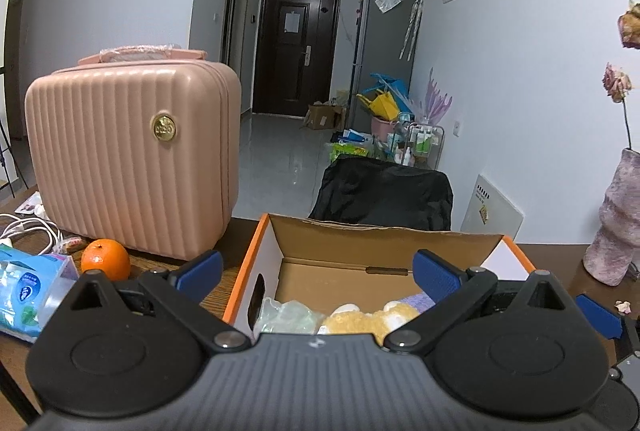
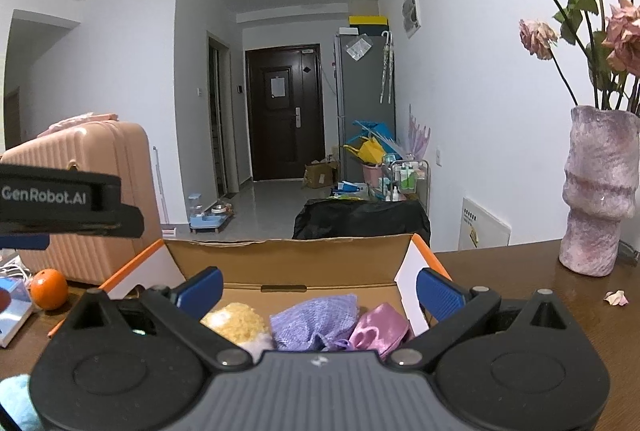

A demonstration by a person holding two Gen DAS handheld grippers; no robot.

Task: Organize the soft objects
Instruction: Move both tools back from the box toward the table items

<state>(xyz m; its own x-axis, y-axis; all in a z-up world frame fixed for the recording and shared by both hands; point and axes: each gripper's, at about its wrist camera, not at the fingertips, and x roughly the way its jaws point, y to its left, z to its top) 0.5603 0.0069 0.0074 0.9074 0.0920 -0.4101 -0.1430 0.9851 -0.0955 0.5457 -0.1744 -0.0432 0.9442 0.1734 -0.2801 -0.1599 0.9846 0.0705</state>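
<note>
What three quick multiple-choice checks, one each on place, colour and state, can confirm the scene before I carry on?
1. The orange sits:
A. inside the box
B. on the table in front of the pink case
C. on top of the case

2. The knitted pouch in the cardboard box is:
A. green
B. red
C. lavender

3. The right gripper is:
A. open, holding nothing
B. shut on the pouch
C. shut on the vase

Key: 1 B, it rests at the case's base; 2 C, pale purple knit; 3 A, blue pads stand wide apart.

Matt corrugated cardboard box [image 2: 288, 263], fuzzy knitted purple pouch [image 2: 316, 319], glossy ribbed plastic suitcase [image 1: 132, 159], rough vase [image 2: 600, 191].
</note>
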